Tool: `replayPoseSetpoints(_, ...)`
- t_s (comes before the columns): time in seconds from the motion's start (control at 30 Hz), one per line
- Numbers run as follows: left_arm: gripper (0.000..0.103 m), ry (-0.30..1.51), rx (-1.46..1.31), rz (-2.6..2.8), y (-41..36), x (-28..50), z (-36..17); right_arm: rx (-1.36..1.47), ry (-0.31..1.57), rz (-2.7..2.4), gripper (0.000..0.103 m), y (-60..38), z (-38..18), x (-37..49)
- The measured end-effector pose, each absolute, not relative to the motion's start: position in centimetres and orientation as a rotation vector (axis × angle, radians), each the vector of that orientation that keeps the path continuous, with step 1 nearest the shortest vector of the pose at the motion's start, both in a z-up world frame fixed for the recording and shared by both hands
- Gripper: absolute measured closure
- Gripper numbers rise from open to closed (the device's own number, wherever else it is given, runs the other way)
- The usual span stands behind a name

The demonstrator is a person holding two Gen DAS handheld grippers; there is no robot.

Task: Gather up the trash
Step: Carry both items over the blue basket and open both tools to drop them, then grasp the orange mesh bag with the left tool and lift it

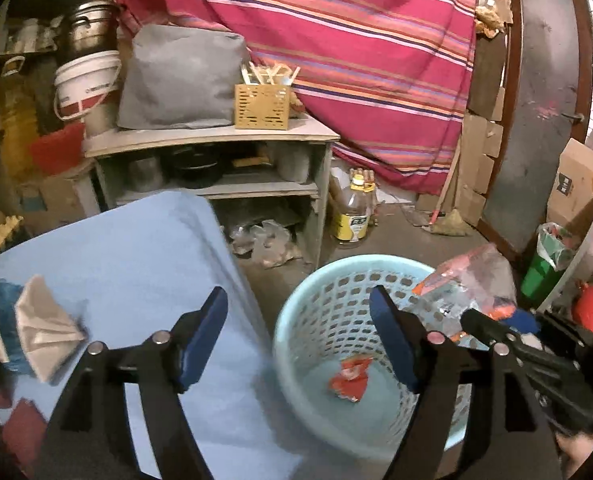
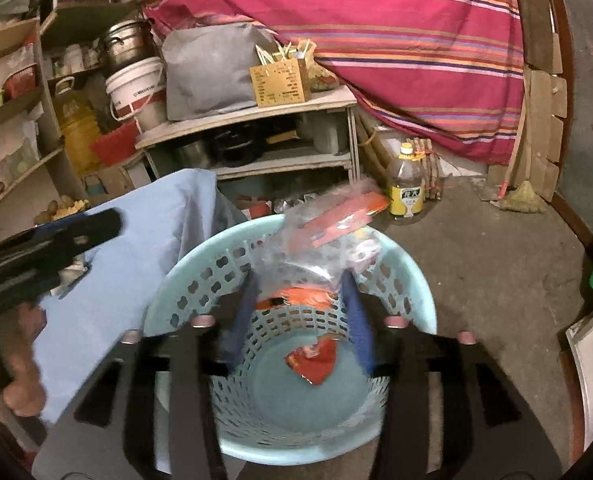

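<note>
1. Done: one red wrapper (image 2: 312,360) lies on the bottom of the blue basket (image 2: 176,304).
2. Left gripper (image 1: 296,336): jaws wide apart, nothing between them, hanging over the near-left basket rim.
3. Right gripper (image 2: 298,312): jaws partly open with a clear plastic bag (image 2: 316,236) between them over the basket; can't tell if the pads grip it.
4. Left to do: bag into basket, then scraps (image 1: 44,328) on the blue cloth (image 1: 136,248), left.

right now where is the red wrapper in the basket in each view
Left wrist: red wrapper lies on the basket floor, lower centre-right, between the open left tongs.
Right wrist: red wrapper sits on the basket floor, lower centre.
Shared landmark: the light blue basket.
</note>
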State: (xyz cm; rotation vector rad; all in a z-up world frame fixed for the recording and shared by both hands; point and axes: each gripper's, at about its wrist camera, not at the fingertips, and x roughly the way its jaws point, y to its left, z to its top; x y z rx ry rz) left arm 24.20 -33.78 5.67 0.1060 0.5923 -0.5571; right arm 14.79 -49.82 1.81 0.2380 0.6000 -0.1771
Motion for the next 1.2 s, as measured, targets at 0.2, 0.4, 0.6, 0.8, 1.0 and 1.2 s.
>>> replayPoseSetpoints(0.2,0.019,0.545,0.087,-0.477,-27.4,22.6,6.5,0.217,0.618,-0.238,0.019,-48.4,1.6,15.8)
replayPoseSetpoints(0.4,0.013,0.521,0.075,-0.354,-19.3,21.9,6.9,0.189,0.568,-0.302,0.004,-45.9,3.0,15.2)
replayPoseSetpoints(0.6,0.013,0.536,0.079,-0.225,-11.6,21.6,6.1,0.180,0.542,-0.281,0.004,-41.6,4.0,15.7)
replayPoseSetpoints(0.8,0.013,0.566,0.088,-0.127,-4.8,20.9,4.2,0.205,0.558,-0.255,0.004,-37.1,3.9,17.4)
replayPoseSetpoints(1.0,0.013,0.610,0.079,-0.078,-0.6,20.1,1.6,0.063,0.549,-0.203,0.004,-31.3,3.4,18.6)
replayPoseSetpoints(1.2,0.013,0.708,-0.007,-0.143,1.5,19.6,-1.0,0.043,0.561,-0.125,0.004,-28.2,2.8,19.1)
